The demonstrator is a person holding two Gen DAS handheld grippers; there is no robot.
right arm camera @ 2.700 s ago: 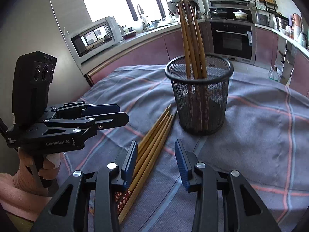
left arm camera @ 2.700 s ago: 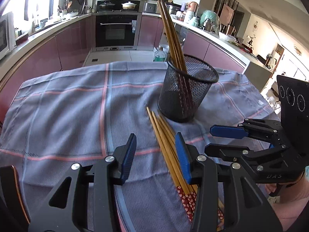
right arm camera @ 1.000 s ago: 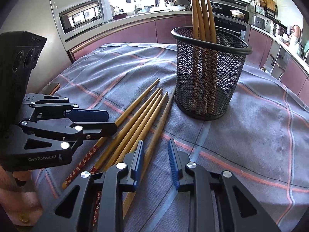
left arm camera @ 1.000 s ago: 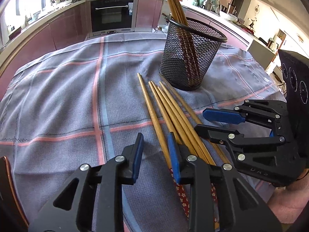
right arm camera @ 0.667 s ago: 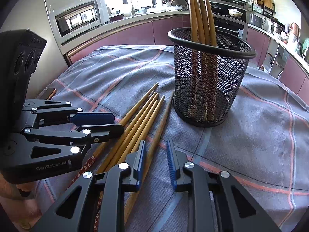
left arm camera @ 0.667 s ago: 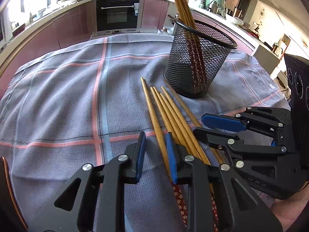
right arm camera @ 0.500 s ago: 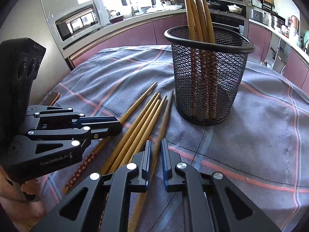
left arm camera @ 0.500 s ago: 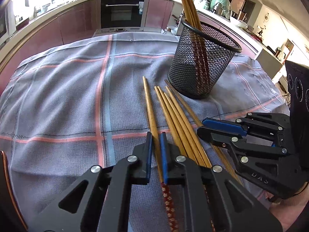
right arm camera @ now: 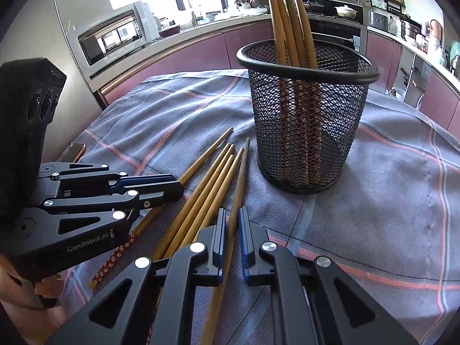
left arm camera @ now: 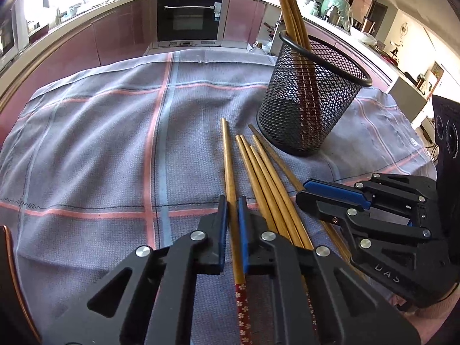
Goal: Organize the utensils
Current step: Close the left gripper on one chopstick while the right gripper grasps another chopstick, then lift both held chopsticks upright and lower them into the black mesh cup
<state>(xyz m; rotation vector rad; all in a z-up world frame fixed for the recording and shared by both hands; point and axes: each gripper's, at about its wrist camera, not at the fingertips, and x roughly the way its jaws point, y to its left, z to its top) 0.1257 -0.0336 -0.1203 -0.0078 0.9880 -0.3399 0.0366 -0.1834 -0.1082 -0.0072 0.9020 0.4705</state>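
Tools (left arm camera: 232, 221) newly shut on chopsticks (left arm camera: 228, 161)

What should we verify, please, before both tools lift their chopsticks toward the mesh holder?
1. Left tool closed on the leftmost chopstick: ok.
2. Right tool closed on the rightmost chopstick: ok.
3. Each tool holds one stick only: ok.
4. Mesh holder upright on the cloth: ok.
5. Room in the holder beside the chopsticks already standing inside: ok.
6. Grips firm enough not to slip: cannot tell.
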